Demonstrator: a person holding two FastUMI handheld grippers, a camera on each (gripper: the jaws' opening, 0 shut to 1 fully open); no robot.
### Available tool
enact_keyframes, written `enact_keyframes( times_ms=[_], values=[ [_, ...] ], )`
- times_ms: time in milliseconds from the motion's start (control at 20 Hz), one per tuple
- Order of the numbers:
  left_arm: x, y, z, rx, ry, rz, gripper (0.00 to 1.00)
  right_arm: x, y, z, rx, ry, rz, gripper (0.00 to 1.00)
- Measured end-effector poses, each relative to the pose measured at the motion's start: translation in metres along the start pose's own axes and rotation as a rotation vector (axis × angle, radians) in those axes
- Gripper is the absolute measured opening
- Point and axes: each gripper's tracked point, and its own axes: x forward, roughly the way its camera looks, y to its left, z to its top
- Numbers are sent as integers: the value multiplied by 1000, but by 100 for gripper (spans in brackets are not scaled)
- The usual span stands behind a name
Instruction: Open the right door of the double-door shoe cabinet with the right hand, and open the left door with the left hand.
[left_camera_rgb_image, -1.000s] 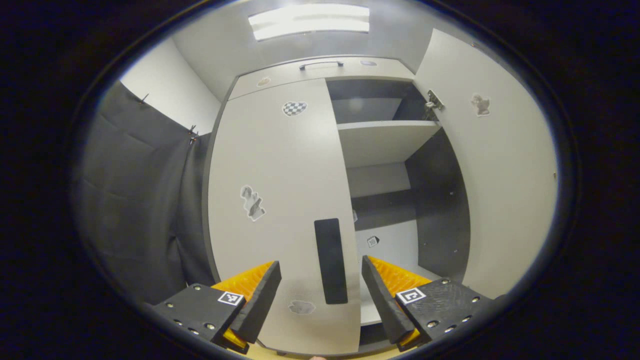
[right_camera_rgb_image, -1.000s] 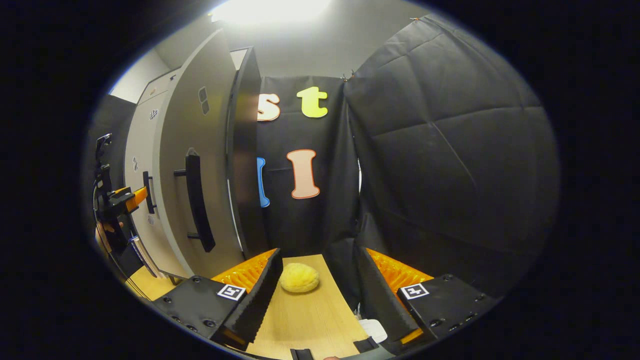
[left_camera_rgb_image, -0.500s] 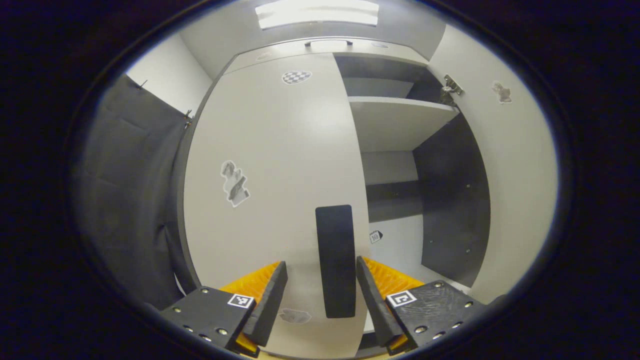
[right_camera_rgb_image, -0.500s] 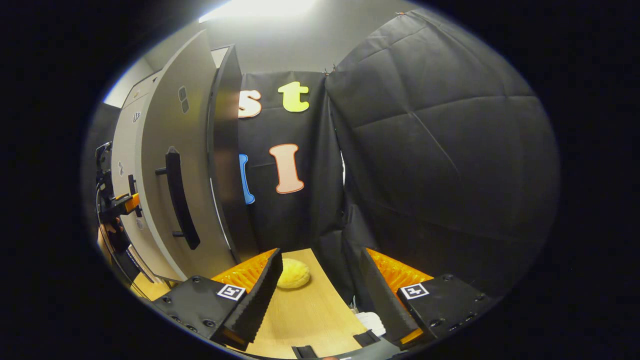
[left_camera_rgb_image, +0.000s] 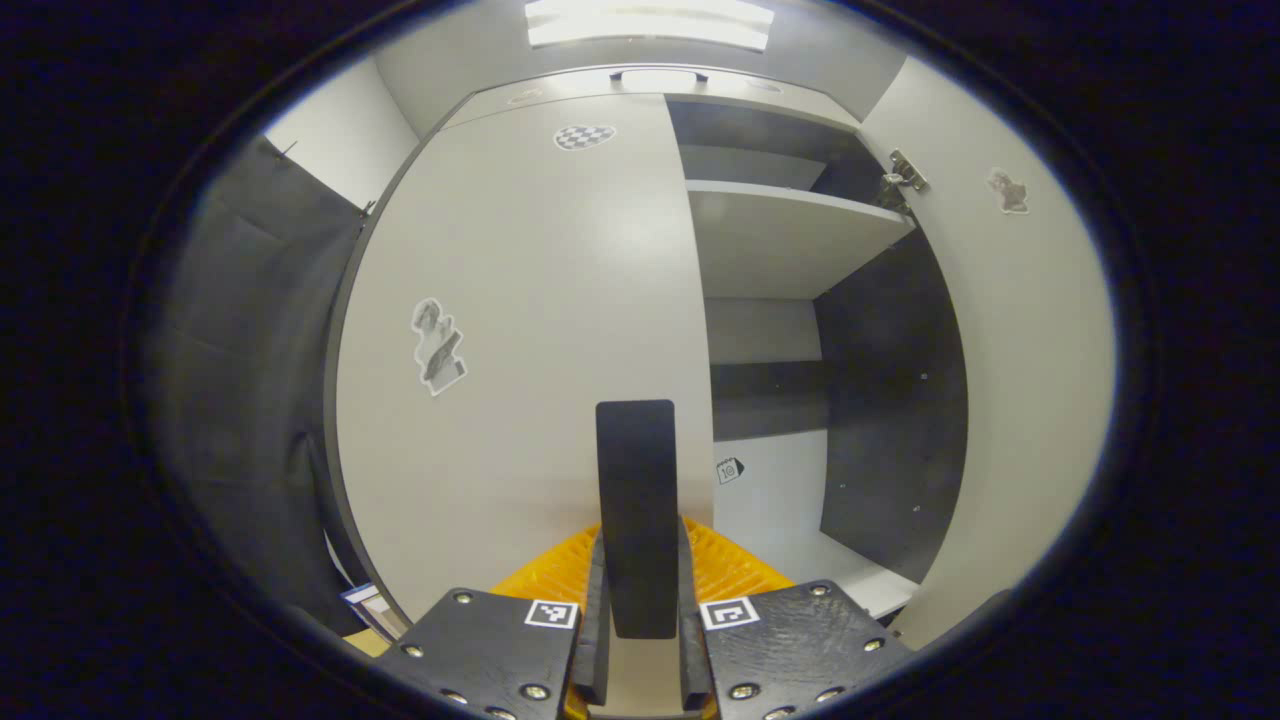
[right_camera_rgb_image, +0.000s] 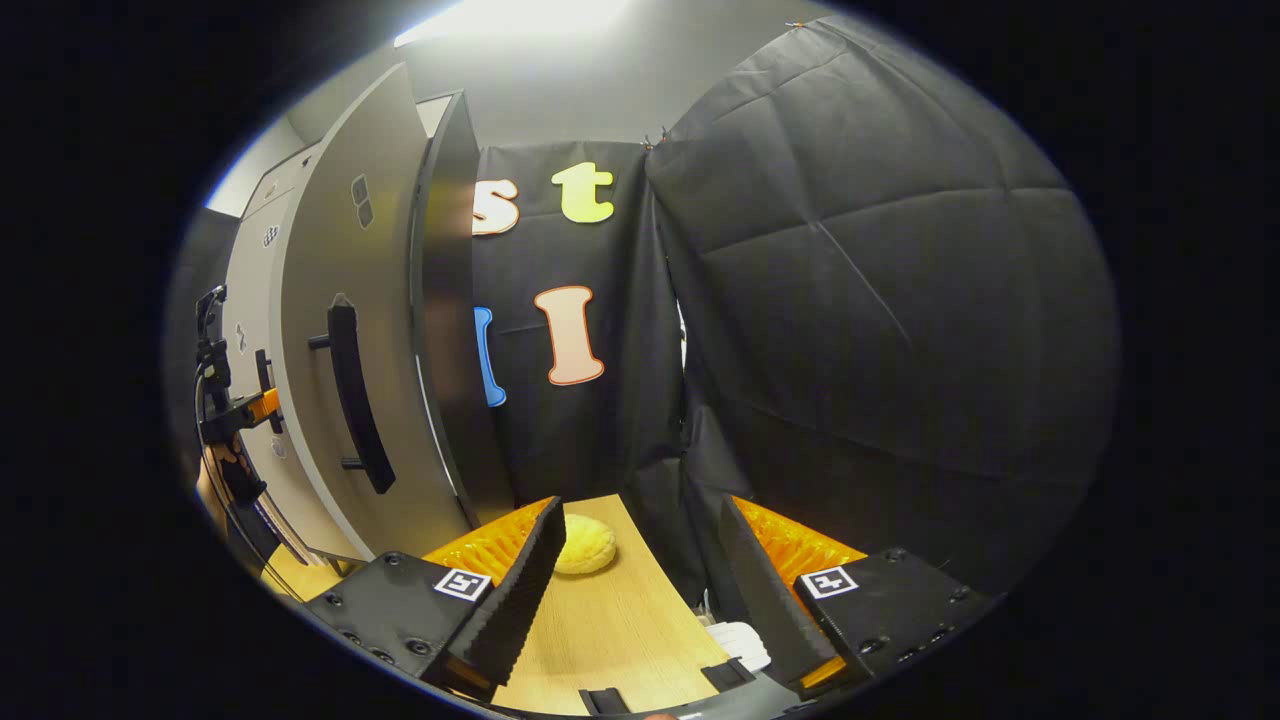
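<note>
The pale grey shoe cabinet fills the left gripper view. Its left door (left_camera_rgb_image: 520, 330) stands closed and carries a black vertical handle (left_camera_rgb_image: 636, 500). My left gripper (left_camera_rgb_image: 638, 640) is shut on that handle, a finger on each side. The right door (left_camera_rgb_image: 1020, 340) is swung wide open, showing shelves (left_camera_rgb_image: 790, 235) inside. In the right gripper view the open right door (right_camera_rgb_image: 350, 250) and its black handle (right_camera_rgb_image: 352, 400) stand at the left. My right gripper (right_camera_rgb_image: 630, 580) is open, away from the door, with nothing between its fingers. The left gripper (right_camera_rgb_image: 240, 410) shows far left at the other handle.
A wooden table top (right_camera_rgb_image: 610, 630) lies under the right gripper, with a yellow round sponge-like thing (right_camera_rgb_image: 585, 545) on it. Black cloth walls (right_camera_rgb_image: 880, 300) close in on the right and behind. A small tag (left_camera_rgb_image: 729, 470) sits inside the cabinet's lower compartment.
My left gripper moved forward over the left door's handle and shut on it. The right gripper drifted slightly and stays open.
</note>
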Motion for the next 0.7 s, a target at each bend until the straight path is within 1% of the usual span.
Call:
enact_keyframes(
  times_ms=[100, 150, 200, 250, 300, 400, 450, 500, 700],
  values=[
    [-3, 2, -1, -19, 25, 3, 25, -2, -5, 0, -15, 3, -2, 96],
    [-3, 2, -1, -23, 37, 5, 20, -3, -6, 0, -20, 3, -1, 96],
    [-5, 2, -1, -27, 43, 5, 21, -6, -8, 0, -22, 1, 3, 92],
    [-6, 3, -3, -32, 49, 10, 22, -8, -11, 2, -23, -2, 4, 92],
    [-9, 3, -3, -29, 57, 11, 18, -10, -15, 3, -27, -5, 2, 92],
    [-14, 4, -4, -31, 67, 13, 17, -13, -21, 5, -36, -12, 2, 92],
    [-17, 5, -3, -35, 73, 13, 18, -14, -23, 7, -37, -14, 8, 92],
    [-21, 6, -3, -40, 78, 14, 20, -16, -25, 7, -38, -16, 16, 96],
    [-36, 11, 1, -44, 87, 33, 19, -18, -31, 8, -50, -21, 47, 96]
  ],
)
